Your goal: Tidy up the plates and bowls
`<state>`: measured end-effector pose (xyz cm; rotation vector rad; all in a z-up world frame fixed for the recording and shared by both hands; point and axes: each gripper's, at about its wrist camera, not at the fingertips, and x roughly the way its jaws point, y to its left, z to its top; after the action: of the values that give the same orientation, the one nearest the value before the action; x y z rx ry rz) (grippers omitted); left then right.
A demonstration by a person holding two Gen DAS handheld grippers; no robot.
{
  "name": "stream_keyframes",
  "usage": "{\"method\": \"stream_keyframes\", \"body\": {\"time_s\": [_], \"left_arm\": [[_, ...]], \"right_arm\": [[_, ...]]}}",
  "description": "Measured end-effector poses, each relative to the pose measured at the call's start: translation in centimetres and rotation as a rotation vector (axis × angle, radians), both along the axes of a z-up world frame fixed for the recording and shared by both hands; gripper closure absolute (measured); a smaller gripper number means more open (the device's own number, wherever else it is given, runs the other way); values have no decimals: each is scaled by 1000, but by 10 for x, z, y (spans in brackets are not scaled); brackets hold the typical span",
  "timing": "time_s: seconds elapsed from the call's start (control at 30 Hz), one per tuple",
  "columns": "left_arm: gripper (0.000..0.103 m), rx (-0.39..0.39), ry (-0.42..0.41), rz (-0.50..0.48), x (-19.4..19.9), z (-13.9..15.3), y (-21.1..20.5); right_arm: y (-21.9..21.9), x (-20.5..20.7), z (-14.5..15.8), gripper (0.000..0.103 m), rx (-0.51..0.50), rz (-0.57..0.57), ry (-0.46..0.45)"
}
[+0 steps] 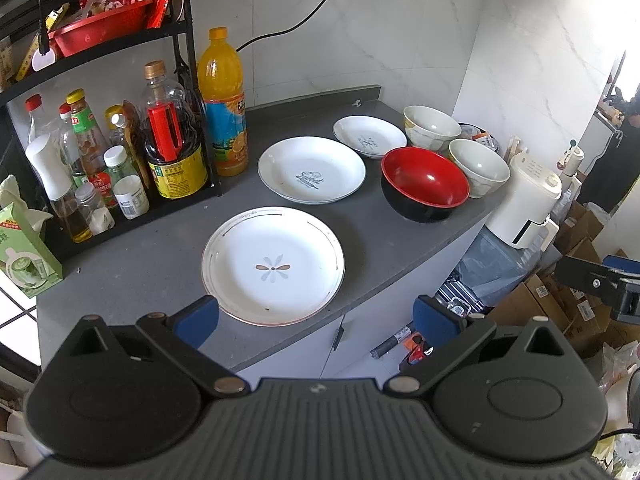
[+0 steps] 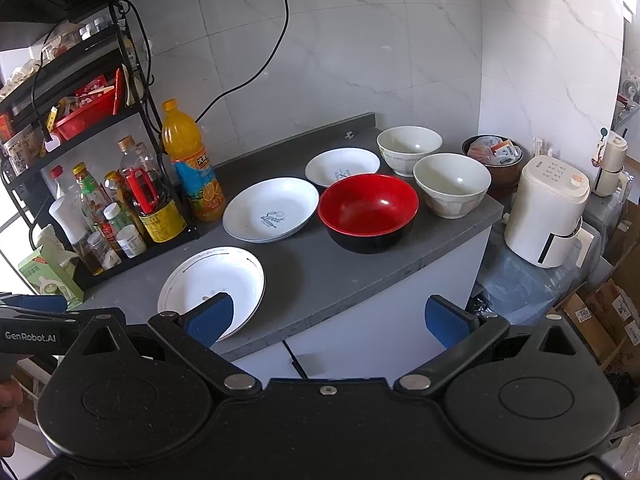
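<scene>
Nothing stacked yet, task looks like it's at the start. All six pieces sit singly on the grey countertop.

Plates: flower plate near the front edge, closest to both grippers; "Sweet" plate mid-counter, just beside the orange juice bottle; small plate toward the back edge. None overlap, though the small plate's rim is hidden behind the red bowl in the right wrist view.

Bowls: red bowl near the right front edge, two white ones beside it, rear white bowl and front white bowl at the right end. The front one sits close to or touching the red bowl (can't tell which).

Left gripper: fingers spread wide, holding nothing, hovering off the front edge over the flower plate's near rim. Right gripper: also spread and empty, further right off the front edge.

Remaining, as I read it: nest three plates into one pile, three bowls into another. Likely first grab is the flower plate, given the left gripper's position.
</scene>
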<state>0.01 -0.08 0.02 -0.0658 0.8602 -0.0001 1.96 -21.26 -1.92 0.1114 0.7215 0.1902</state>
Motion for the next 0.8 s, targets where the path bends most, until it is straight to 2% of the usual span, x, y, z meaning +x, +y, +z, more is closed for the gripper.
{"method": "stream_keyframes", "body": {"time_s": [0.8], "left_arm": [[1,4,10,13,14,-4,-3]], "right_arm": [[-5,13,-2,0,14,-8,4]]}}
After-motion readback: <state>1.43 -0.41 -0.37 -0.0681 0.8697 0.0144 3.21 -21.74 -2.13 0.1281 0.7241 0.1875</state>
